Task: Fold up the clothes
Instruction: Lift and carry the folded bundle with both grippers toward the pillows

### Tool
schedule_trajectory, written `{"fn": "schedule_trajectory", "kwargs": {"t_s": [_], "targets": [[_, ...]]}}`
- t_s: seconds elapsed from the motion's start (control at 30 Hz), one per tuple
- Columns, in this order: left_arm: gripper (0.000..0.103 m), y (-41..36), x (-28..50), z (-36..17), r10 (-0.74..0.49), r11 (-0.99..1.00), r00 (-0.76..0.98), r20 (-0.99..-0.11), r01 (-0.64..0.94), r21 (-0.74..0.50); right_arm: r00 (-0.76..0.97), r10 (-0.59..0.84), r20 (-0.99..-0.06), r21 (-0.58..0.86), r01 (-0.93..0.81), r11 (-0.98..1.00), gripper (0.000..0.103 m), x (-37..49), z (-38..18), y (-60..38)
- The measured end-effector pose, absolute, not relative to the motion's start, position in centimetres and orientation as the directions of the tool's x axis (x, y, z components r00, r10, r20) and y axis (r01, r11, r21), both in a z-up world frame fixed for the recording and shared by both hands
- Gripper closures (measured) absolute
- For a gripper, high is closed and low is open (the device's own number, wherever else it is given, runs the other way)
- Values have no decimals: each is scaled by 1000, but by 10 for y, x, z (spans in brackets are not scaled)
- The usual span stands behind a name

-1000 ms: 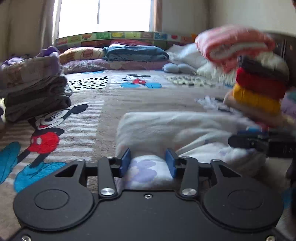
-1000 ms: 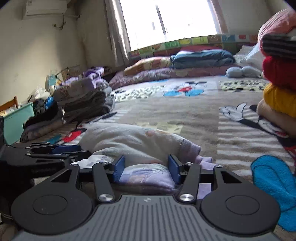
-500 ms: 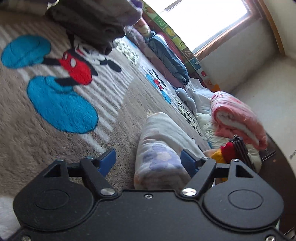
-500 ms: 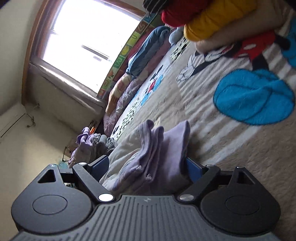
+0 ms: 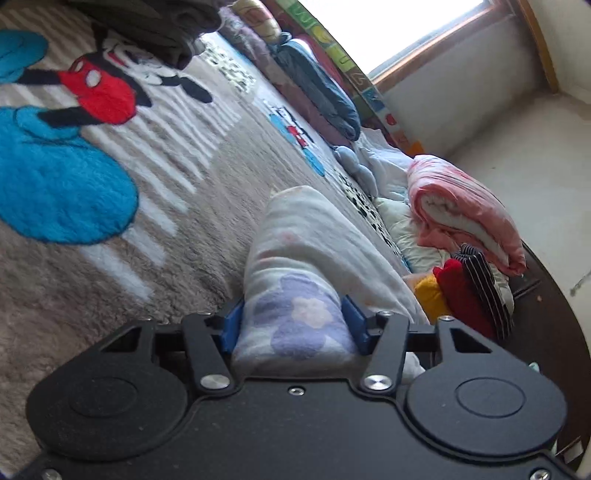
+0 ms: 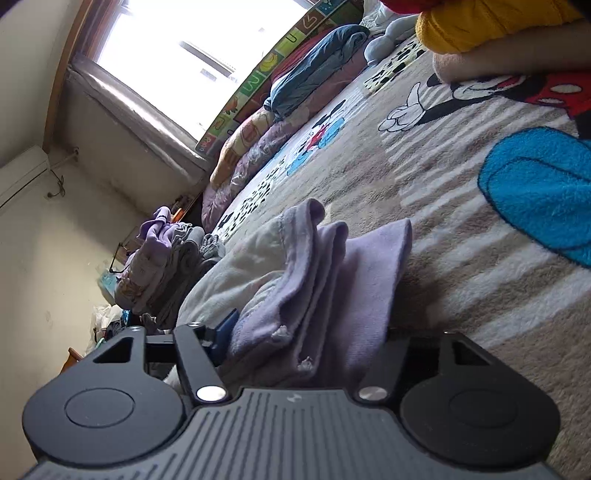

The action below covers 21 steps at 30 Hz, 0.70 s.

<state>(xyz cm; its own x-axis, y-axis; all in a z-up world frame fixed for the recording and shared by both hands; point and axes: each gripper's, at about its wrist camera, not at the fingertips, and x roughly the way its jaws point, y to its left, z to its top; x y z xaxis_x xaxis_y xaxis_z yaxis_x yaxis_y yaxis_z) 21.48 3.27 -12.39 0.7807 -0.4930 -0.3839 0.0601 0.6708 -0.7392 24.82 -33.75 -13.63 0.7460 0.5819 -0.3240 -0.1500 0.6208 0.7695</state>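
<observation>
A folded white garment with purple flowers point(image 5: 295, 266) lies on the Mickey Mouse blanket point(image 5: 110, 155). My left gripper point(image 5: 291, 326) is shut on one end of it, blue pads pressed against both sides. My right gripper point(image 6: 303, 339) is shut on the other end, where lilac cuffs point(image 6: 332, 280) stick out between the jaws; only its left blue pad point(image 6: 225, 330) shows. The garment's white body point(image 6: 236, 269) runs off to the left in the right wrist view. Both views are tilted.
A stack of folded clothes in pink, striped, red and yellow point(image 5: 469, 251) stands on the right; its yellow piece point(image 6: 491, 22) is near my right gripper. A grey and purple pile point(image 6: 162, 258) is on the other side. Pillows and quilts point(image 5: 317, 96) line the window.
Both grippers opened about half a second ago and have closed again on the garment's ends. Both have rolled to a tilt compared with one second ago.
</observation>
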Motion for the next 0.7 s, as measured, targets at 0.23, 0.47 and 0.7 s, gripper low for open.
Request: {"fn": "schedule_trajectory", "kwargs": {"t_s": [0.23,0.47,0.7], "targets": [[50,41,224,-114,-546,601,786,-291,125,-790,760,609,-227,801,-210,560,51,248,-127,-348],[50,24,262,-90,-576,586,780,-244,187,-789,798,585,-147,783,-267,561,52,262,-103,-364],[50,5,323,-77,-606,578,764,-223,231,-783,861,498,-105,775,-243,583,52,303,-86,-378]]}}
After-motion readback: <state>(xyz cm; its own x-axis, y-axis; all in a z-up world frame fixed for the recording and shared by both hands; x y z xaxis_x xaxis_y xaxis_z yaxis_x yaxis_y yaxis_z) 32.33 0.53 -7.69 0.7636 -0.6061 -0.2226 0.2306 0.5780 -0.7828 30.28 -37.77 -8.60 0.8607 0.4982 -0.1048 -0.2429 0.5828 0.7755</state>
